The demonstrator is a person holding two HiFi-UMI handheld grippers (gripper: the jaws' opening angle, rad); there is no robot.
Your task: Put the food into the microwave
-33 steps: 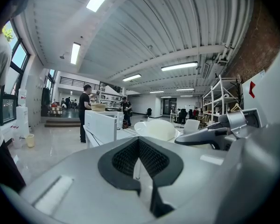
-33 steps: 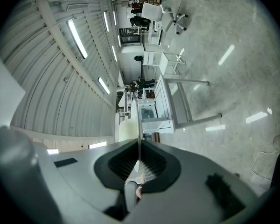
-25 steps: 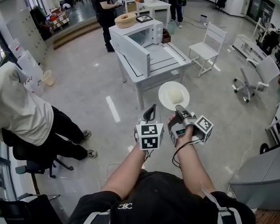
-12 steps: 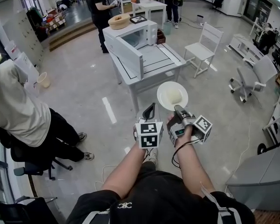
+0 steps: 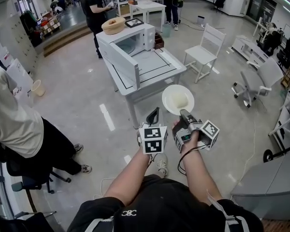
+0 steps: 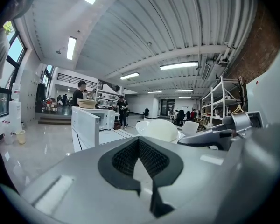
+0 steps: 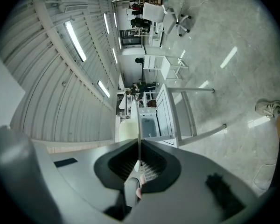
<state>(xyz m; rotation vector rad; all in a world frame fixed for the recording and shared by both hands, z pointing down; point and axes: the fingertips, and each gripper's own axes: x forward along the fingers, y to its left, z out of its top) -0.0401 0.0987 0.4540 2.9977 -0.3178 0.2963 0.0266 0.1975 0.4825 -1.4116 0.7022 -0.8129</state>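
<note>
A white plate (image 5: 167, 94) carrying a pale lump of food (image 5: 180, 99) hangs in the air just short of the table's near end. My right gripper (image 5: 185, 114) is shut on its near rim. In the right gripper view the plate (image 7: 138, 125) runs edge-on between the jaws of the right gripper (image 7: 139, 146). My left gripper (image 5: 153, 115) is beside it on the left, shut and holding nothing, and in its own view the left gripper (image 6: 139, 140) has the food (image 6: 161, 129) ahead on the right. The white microwave (image 5: 135, 40) stands on the table (image 5: 157, 69) with its door (image 5: 120, 62) swung open.
A shallow basket (image 5: 113, 25) and a framed card (image 5: 134, 22) lie on top of the microwave. A white chair (image 5: 202, 52) stands right of the table, an office chair (image 5: 253, 81) farther right. One person (image 5: 14, 124) is close at left, another (image 5: 92, 8) behind the microwave.
The table and the open microwave have come closer to me and to the plate. Both grippers advanced together toward them, the right one keeping its hold on the plate.
</note>
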